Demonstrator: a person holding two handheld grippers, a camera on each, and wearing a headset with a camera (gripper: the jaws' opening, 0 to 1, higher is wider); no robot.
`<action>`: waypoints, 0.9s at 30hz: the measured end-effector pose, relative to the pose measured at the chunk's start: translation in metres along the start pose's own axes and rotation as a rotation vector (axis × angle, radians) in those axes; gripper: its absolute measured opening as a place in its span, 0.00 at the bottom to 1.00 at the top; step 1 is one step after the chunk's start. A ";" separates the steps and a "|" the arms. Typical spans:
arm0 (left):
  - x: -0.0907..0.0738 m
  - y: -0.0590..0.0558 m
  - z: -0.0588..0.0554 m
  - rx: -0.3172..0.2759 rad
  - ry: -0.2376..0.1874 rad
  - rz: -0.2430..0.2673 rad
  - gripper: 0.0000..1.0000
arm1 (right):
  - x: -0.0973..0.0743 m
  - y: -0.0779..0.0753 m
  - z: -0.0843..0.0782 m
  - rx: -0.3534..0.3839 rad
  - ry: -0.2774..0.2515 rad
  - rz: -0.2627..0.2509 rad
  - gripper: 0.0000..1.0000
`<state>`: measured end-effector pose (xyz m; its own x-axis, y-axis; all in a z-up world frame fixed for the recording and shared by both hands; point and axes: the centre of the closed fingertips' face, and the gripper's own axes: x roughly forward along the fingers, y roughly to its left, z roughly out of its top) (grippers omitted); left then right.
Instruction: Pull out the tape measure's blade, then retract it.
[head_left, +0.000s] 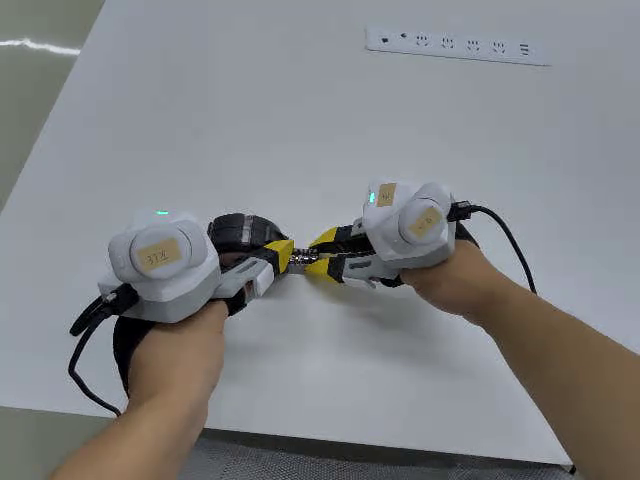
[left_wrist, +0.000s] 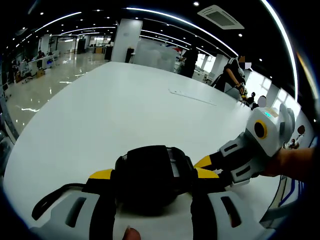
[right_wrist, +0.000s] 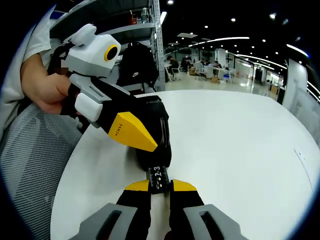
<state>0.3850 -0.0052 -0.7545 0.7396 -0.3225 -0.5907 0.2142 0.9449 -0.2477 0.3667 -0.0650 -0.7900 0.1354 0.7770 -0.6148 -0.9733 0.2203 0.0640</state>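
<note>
On a wide white table (head_left: 300, 120) in a bright open-plan hall, we see the two grippers meet near the front edge.

The left gripper (head_left: 283, 256) is clamped on the black plastic tape measure (head_left: 240, 232), its yellow-tipped jaws pressed to either side of the case, which sits just above the tabletop. The right gripper (right_wrist: 160, 187) pinches the end of the short numbered blade (right_wrist: 159, 176), drawn only a little way out. From the head view the gripper bodies cover much of the case and blade. A white power strip (head_left: 455, 44) lies well apart at the far side, a black cable (head_left: 505, 240) trails from the right gripper, and a grey mesh chair (right_wrist: 30, 165) stands beside the table.
</note>
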 end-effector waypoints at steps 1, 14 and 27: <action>0.000 0.000 0.000 0.001 0.000 0.001 0.56 | 0.001 0.000 0.001 -0.003 0.000 0.000 0.10; 0.000 0.000 0.000 -0.002 -0.003 0.000 0.56 | 0.008 0.002 0.006 0.003 -0.015 0.001 0.10; -0.001 -0.001 0.001 -0.001 -0.009 0.002 0.57 | 0.009 0.002 0.007 0.012 -0.017 -0.002 0.11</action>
<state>0.3847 -0.0054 -0.7533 0.7459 -0.3201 -0.5841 0.2120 0.9455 -0.2473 0.3669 -0.0530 -0.7899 0.1408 0.7865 -0.6013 -0.9707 0.2290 0.0723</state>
